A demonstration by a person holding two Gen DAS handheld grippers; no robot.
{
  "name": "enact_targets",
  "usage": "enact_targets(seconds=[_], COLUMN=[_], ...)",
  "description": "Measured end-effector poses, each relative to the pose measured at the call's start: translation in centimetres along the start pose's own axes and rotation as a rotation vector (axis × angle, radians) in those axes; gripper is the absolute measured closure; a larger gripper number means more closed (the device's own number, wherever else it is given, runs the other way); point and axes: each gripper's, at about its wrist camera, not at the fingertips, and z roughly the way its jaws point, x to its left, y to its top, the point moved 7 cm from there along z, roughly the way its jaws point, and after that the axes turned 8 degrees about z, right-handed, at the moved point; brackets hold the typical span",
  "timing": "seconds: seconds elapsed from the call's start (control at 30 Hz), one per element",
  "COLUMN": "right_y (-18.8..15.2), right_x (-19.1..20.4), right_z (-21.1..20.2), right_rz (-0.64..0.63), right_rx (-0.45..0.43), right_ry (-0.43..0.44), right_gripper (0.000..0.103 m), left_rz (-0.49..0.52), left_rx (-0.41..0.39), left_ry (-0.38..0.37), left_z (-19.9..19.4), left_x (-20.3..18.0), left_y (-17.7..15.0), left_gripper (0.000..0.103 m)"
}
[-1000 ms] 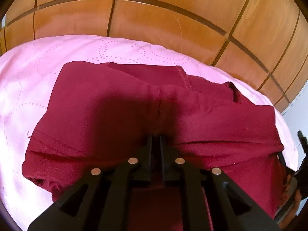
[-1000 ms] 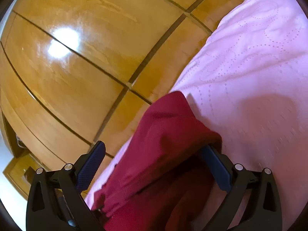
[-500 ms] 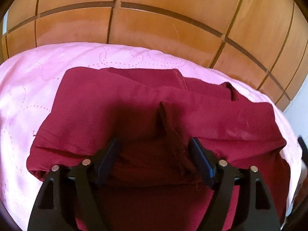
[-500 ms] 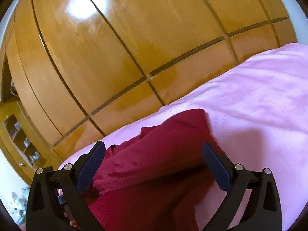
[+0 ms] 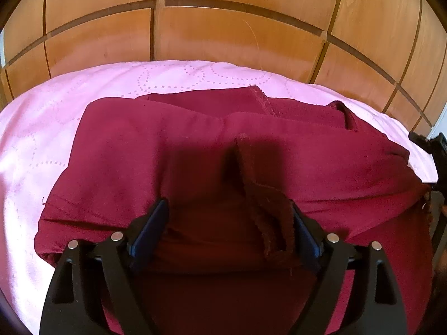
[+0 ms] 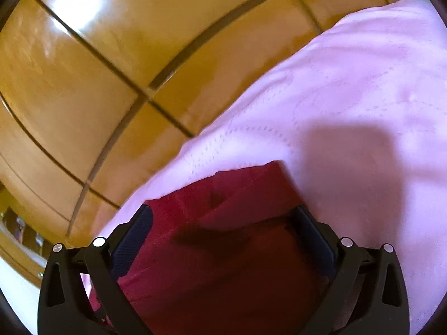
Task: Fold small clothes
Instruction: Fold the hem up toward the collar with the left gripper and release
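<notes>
Two wrist views examined. Left wrist view: left gripper (image 5: 227, 223) jaws opening, a raised pinch of maroon garment (image 5: 195, 150) standing between them, unclamped; garment lies folded on the pink bedspread (image 5: 36, 128). Right wrist view: right gripper (image 6: 223, 231) jaws apart over the garment's corner, gripping nothing. Judgement: fold released; next, smooth or regrasp an edge.

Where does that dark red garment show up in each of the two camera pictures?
Left wrist view: the dark red garment fills the middle and bottom, spread on the pink bedspread.
Right wrist view: the garment sits bottom centre, between the fingers.
Shared landmark: the wooden panelled wall behind the bed.
</notes>
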Motion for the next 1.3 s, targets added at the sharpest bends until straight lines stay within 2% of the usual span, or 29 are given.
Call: enact_targets(seconds=[0.07,0.1,0.17,0.3,0.37,0.47,0.53,0.6,0.73,0.9,1.03,1.17,1.3], right_y=[-0.3,-0.5,-1.5,-3.8,-4.7,-5.6,-5.5,-5.8,-5.8,-5.8,-5.9,-5.8,-5.6], right_x=[-0.6,-0.6,0.2,0.8,0.8,-1.0,-0.6,-0.4,-0.8,-0.7,-0.6,-0.7,-0.6], right_z=[-0.6,-1.6,-4.3,-7.6,-7.7,-5.1,-4.7,-4.6,-4.6,-5.1,-5.1,-5.2,-5.9], right_rz=[-0.002,0.004,-0.021,-0.099,-0.133,-0.07,-0.102,-0.127,-0.092,-0.075,-0.068,-0.052,-0.035], right_rx=[0.005,0.001,-0.031,-0.062,-0.063,0.02,0.016,0.012,-0.003,-0.013,-0.016,-0.009,0.037], right_ry=[-0.08,-0.086,-0.037,0.006,-0.015,-0.116,-0.147,-0.173,-0.121,-0.09,-0.079,-0.068,-0.029], right_gripper=[0.004,0.004,0.004,0.004,0.004,0.004,0.004,0.004,0.004,0.004,0.004,0.004,0.004], left_rz=[0.003,0.005,0.003,0.003,0.003,-0.001,-0.002,0.007,0.009,-0.037,-0.074,-0.055,-0.027], left_rx=[0.001,0.001,-0.001,-0.002,-0.003,-0.007,-0.008,-0.009,-0.025,-0.109,-0.078,-0.049,-0.056], left_ry=[0.0,0.001,-0.001,-0.005,-0.007,-0.019,-0.023,-0.029,-0.002,0.002,0.023,0.066,0.071], left_z=[0.0,0.0,0.0,0.0,-0.1,-0.2,-0.3,-0.6,-2.1,-6.3,-8.2,-9.7,-11.0], left_x=[-0.1,-0.1,0.0,-0.2,-0.2,-0.2,-0.2,-0.5,-0.7,0.3,1.7,2.7,3.1], left_y=[0.0,0.0,0.0,0.0,0.0,0.1,0.1,0.0,-0.3,-1.6,-4.9,-8.7,-10.4], left_gripper=[0.018,0.018,0.018,0.017,0.016,0.015,0.013,0.006,0.004,0.003,0.003,0.003,0.003])
